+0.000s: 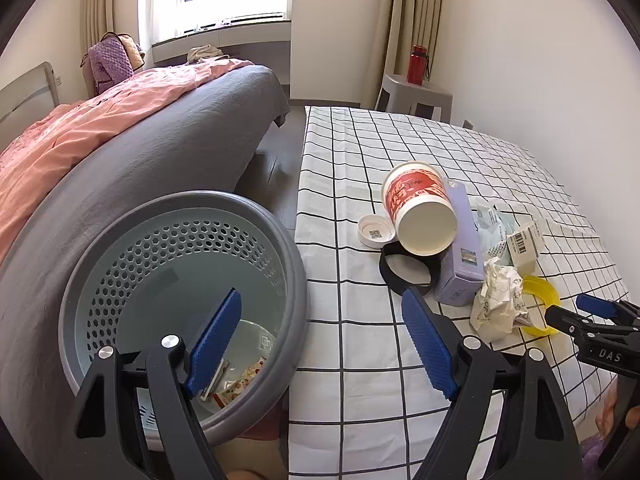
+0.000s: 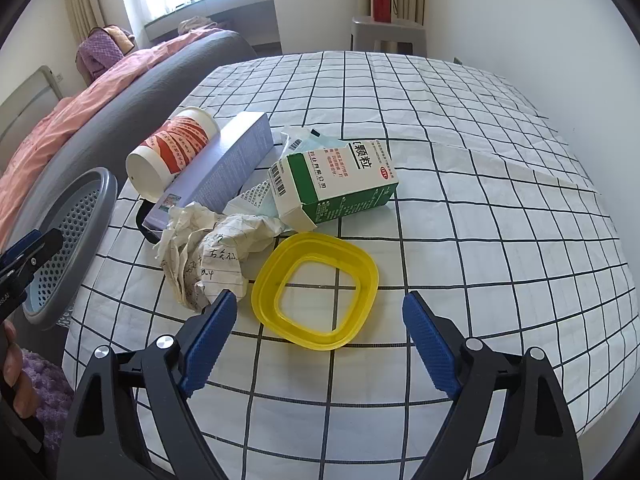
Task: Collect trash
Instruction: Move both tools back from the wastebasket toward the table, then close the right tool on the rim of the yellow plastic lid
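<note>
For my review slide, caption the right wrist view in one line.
Open right gripper hovers by a yellow plastic ring beside crumpled paper and a green-and-white box on a checked tablecloth.

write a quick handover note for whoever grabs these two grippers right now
Left gripper: open, empty, over the gap between bin and table.
Right gripper: open, empty, just short of the yellow ring.
In the bin: some wrappers.
Left on the checked cloth: yellow ring, crumpled paper, green-and-white box, purple box, paper cup, white cap, black ring.
</note>
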{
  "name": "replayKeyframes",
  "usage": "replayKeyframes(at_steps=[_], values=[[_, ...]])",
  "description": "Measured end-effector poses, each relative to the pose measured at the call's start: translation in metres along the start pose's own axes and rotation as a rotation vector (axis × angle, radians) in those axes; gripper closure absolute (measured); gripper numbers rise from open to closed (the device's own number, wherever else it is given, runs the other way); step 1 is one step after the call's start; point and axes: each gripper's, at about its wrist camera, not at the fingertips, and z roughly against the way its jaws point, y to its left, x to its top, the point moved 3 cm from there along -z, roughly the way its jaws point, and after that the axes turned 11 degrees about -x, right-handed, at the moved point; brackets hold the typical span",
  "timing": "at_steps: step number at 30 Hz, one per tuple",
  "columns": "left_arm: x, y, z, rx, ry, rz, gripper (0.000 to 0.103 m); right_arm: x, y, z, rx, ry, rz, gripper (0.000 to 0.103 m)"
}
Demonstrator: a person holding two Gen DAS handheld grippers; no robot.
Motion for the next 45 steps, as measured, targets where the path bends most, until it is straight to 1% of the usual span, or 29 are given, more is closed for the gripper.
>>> replayKeyframes(at_steps=[3, 12, 20, 24, 31, 39, 43, 45], values=[[0.0, -0.005, -0.003, -0.006, 0.006, -0.006, 0.024, 0.002, -0.002, -0.007, 0.01, 0.01, -0.011, 0.016], [-0.001, -0.012, -0.011, -0.02, 0.027, -0.014, 0.024, 0.014, -0.002, -0.024, 0.003, 0.024, -0.034, 0.015], [0.0, -0.013, -0.014, -0.02, 0.033, -0.016, 0.024, 0.012, 0.003, -0.035, -0.016, 0.053, -0.03, 0.015], [0.0, -0.013, -0.015, -0.02, 0.033, -0.016, 0.024, 0.011, 0.004, -0.035, -0.023, 0.053, -0.027, 0.013], [-0.001, -0.013, -0.014, -0.015, 0.03, -0.019, 0.024, 0.006, 0.007, -0.034, -0.043, 0.051, -0.005, 0.013], [-0.001, -0.014, -0.015, -0.006, 0.027, -0.021, 0.024, 0.005, -0.011, -0.028, -0.086, 0.036, -0.033, 0.013], [-0.002, -0.014, -0.015, -0.004, 0.026, -0.02, 0.024, 0.002, -0.018, -0.026, -0.046, 0.048, -0.078, 0.013], [-0.002, -0.014, -0.015, -0.004, 0.026, -0.022, 0.024, 0.003, -0.018, -0.025, -0.041, 0.04, -0.082, 0.013]])
